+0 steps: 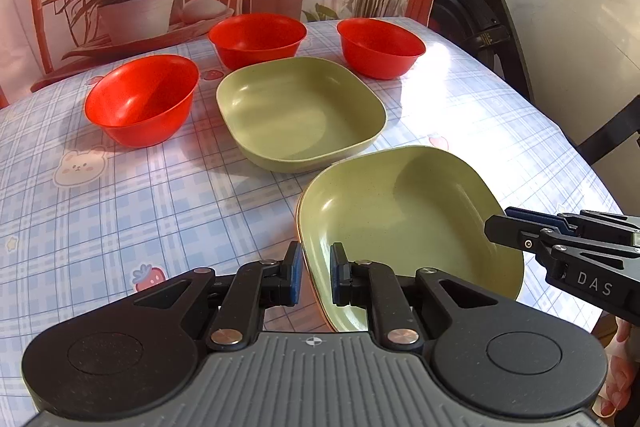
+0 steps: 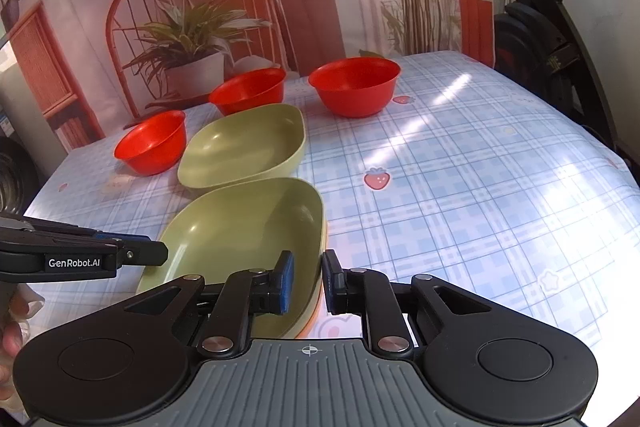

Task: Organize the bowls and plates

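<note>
Two green square plates and three red bowls sit on the checked tablecloth. The near green plate (image 1: 404, 227) (image 2: 244, 239) rests on an orange-edged plate beneath it. My left gripper (image 1: 316, 271) straddles its left rim, one finger inside and one outside, with a visible gap. My right gripper (image 2: 307, 281) straddles its right rim the same way. The far green plate (image 1: 300, 115) (image 2: 244, 147) lies behind it. Red bowls stand at the left (image 1: 140, 101) (image 2: 152, 141), middle (image 1: 258, 39) (image 2: 248, 93) and right (image 1: 380, 47) (image 2: 354, 91).
An exercise bike (image 1: 492, 11) (image 2: 548, 39) stands past the table's right edge. A printed backdrop with a chair and plants (image 2: 192, 39) hangs behind the table. The tablecloth (image 2: 480, 187) extends to the right of the plates.
</note>
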The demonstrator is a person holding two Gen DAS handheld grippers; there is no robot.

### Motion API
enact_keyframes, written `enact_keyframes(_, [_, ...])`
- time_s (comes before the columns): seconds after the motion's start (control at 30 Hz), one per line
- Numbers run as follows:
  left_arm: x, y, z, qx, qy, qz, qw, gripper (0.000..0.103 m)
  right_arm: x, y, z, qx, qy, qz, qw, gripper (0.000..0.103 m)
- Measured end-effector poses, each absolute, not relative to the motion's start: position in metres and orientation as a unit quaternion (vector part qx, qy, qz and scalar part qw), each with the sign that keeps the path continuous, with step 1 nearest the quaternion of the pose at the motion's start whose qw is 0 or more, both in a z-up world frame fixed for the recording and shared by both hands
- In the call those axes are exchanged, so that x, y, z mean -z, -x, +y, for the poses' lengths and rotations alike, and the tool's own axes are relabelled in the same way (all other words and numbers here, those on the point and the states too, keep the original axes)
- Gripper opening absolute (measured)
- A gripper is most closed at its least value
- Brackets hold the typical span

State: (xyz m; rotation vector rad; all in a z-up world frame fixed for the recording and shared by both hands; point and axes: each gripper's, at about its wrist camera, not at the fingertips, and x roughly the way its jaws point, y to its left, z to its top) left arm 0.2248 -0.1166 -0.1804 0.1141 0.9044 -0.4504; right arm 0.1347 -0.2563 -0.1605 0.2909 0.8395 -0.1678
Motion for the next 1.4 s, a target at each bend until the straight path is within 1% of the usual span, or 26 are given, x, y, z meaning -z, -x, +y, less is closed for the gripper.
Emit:
enact_keyframes(0.13, [0.176,-0.218,-0.116,0.213,-0.055,0.421,0.88,0.015,0.16,-0.133,-0.255,0.084,-0.137,0.401,0.902,0.018])
enact_keyframes(0.2, [0.177,-0.217,-0.113,0.21,-0.049,0.422,0.881,0.015,0.157,-0.131,-0.256,0.09,-0.132,0.394,0.905,0.011])
enact_keyframes(0.27, [0.178,-0.216,-0.111,0.206,-0.043,0.424,0.881,0.015,0.156,-0.129,-0.258,0.092,-0.132,0.388,0.907,0.007])
enact_keyframes(0.4, [0.182,-0.216,-0.105,0.196,-0.033,0.429,0.881,0.015,0.16,-0.129,-0.259,0.091,-0.131,0.394,0.905,0.004])
enact_keyframes(1.0, [0.179,-0.216,-0.096,0.194,-0.014,0.421,0.886,0.015,0.171,-0.132,-0.262,0.089,-0.144,0.408,0.897,0.004])
enact_keyframes(1.17, [0.169,-0.223,-0.089,0.189,-0.008,0.411,0.892,0.015,0.163,-0.136,-0.266,0.086,-0.147,0.397,0.902,0.009])
enact_keyframes(1.33, [0.153,-0.237,-0.08,0.185,-0.008,0.394,0.9,0.016,0.151,-0.152,-0.271,0.071,-0.14,0.385,0.91,0.01])
enact_keyframes(1.4, [0.147,-0.243,-0.077,0.182,-0.01,0.386,0.904,0.016,0.146,-0.161,-0.272,0.067,-0.133,0.379,0.913,0.012])
